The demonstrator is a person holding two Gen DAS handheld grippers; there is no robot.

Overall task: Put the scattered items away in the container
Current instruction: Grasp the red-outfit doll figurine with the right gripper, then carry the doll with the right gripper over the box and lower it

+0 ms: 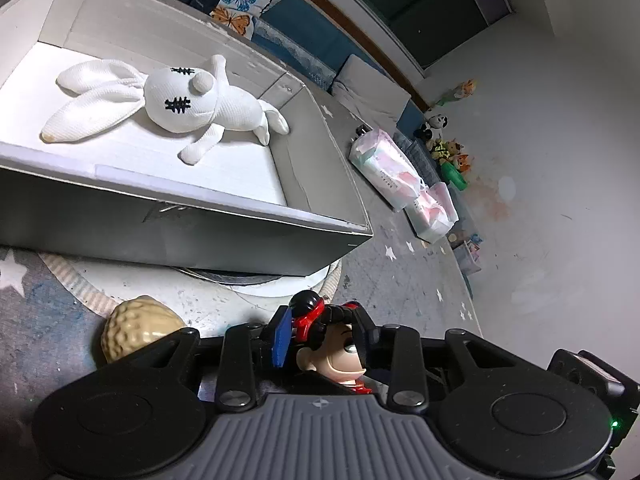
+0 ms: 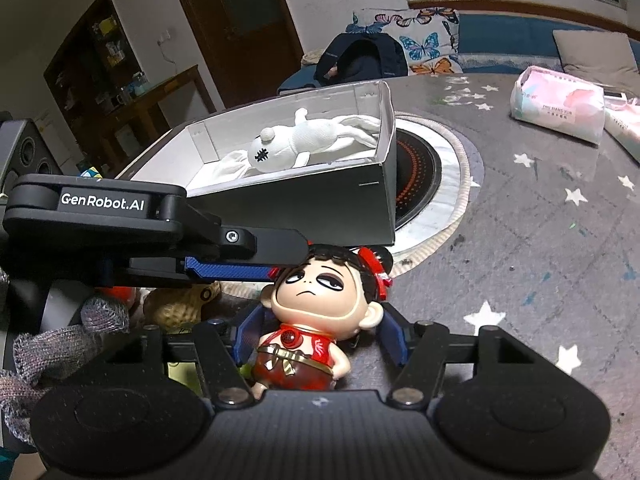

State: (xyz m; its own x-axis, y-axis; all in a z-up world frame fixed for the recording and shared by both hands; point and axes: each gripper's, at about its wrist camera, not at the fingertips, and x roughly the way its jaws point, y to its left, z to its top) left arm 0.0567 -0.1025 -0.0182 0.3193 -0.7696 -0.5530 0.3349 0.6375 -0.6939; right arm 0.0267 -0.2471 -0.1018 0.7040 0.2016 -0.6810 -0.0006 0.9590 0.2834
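We are gripping the doll figurine (image 2: 316, 316) by its head with the left gripper (image 1: 320, 332); right gripper (image 2: 320, 344) is straddling its body, jaws wide. Next, lifting it forward into the grey box (image 1: 200, 216) ahead, beside the white rabbit (image 1: 180, 100).

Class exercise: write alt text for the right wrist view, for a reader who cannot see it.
A big-headed doll in a red outfit stands between the open right gripper, while the left gripper closes on its head. Behind sits a grey cardboard box holding a white plush rabbit.
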